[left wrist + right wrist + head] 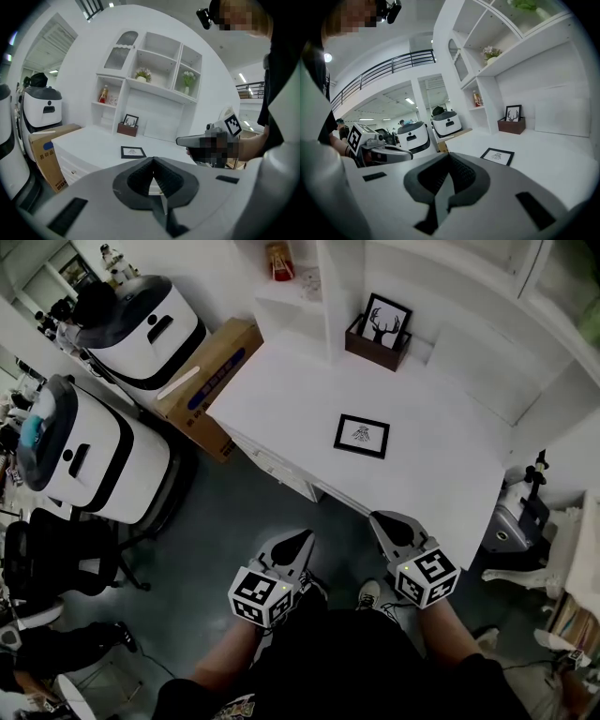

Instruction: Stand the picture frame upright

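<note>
- Black-edged, with a white mat and a small dark drawing, the picture frame (pixel 362 436) lies flat, face up, mid-way across the white desk (pixel 441 474) in the head view.
- Behind it, we see a brown box (pixel 375 348) against the shelf unit, holding an upright deer picture (pixel 385 320).
- Both the left gripper (pixel 303 537) and the right gripper (pixel 381 517) hover over the floor by the desk's near edge, well apart from the frame.
- A cardboard box (pixel 211 381) and two white machines (pixel 84 451) stand beside the desk.
- In the left gripper view, we find the jaws pressed together; shelf compartments hold flowers (pixel 143 74) and a red bottle (pixel 103 95).
- In the right gripper view, the jaws are likewise pressed together, and the frame lies flat beyond them, to the right.
</note>
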A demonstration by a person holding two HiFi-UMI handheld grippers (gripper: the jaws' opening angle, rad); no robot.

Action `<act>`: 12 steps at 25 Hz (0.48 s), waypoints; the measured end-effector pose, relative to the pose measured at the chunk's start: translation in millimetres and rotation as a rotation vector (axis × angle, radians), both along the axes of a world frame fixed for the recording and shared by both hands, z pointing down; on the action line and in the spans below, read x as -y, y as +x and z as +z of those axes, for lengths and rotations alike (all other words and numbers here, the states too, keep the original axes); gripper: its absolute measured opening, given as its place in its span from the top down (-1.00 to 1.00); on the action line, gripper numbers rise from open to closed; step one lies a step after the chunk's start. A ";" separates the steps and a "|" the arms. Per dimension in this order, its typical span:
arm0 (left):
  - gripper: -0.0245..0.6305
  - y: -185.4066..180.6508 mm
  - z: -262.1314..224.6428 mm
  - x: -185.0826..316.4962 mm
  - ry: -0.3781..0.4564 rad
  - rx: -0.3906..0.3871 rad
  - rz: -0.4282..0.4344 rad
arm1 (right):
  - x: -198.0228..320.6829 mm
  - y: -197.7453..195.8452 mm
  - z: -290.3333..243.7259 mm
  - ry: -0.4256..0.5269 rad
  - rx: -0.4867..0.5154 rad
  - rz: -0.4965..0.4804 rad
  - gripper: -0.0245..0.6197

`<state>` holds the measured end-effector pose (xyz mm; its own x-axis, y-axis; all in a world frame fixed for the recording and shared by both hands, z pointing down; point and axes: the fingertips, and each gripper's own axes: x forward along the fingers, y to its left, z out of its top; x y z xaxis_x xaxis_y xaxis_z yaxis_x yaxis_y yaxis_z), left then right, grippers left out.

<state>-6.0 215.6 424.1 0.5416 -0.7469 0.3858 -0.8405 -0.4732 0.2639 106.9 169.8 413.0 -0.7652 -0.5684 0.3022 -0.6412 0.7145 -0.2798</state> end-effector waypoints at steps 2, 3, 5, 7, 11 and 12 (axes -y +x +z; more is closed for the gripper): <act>0.91 -8.4 0.9 7.8 0.001 -0.001 0.014 | 5.1 -7.1 0.7 -0.003 0.004 0.020 0.91; 0.91 -12.3 1.9 11.7 0.001 -0.001 0.021 | 7.5 -10.5 1.7 -0.005 0.005 0.029 0.91; 0.91 -19.5 4.4 19.1 -0.001 -0.003 0.036 | 12.2 -17.5 4.3 -0.010 0.005 0.044 0.91; 0.91 -26.8 6.2 26.2 -0.004 -0.004 0.052 | 17.2 -24.7 6.3 -0.016 0.004 0.061 0.91; 0.91 -42.8 7.2 38.6 -0.009 -0.006 0.086 | 27.7 -39.9 8.1 -0.022 0.001 0.098 0.91; 0.91 -46.3 7.8 41.2 -0.010 -0.005 0.097 | 30.4 -43.8 8.7 -0.022 0.001 0.107 0.91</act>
<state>-52.3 174.3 431.9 0.6133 -0.6867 0.3904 -0.7894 -0.5497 0.2732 63.1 139.4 421.7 -0.7006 -0.6403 0.3148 -0.7135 0.6354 -0.2953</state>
